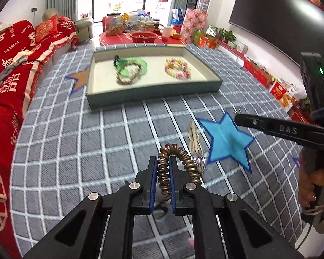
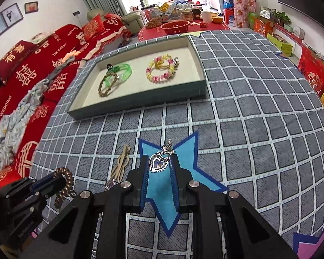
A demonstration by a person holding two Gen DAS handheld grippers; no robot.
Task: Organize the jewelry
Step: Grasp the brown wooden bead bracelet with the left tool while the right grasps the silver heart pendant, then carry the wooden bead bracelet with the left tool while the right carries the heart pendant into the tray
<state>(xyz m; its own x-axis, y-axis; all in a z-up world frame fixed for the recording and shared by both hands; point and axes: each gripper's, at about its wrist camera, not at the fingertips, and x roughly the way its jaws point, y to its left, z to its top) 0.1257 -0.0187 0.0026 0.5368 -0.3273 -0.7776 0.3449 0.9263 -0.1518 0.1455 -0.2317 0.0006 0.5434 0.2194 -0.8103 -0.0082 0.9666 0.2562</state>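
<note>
My left fingers (image 1: 163,168) clamped on one bronze coil hair tie (image 1: 179,161), right fingers (image 2: 159,164) gripping one heart pendant (image 2: 158,163) seen only in the right view, tray (image 2: 140,103) near the bench's far edge holding perhaps three bracelets (image 2: 159,70), one tan clip (image 2: 121,161) beside the blue star (image 2: 162,198).

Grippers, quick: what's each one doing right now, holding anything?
Left tool: closed on the bronze coil bracelet.
Right tool: closed on the heart pendant.
</note>
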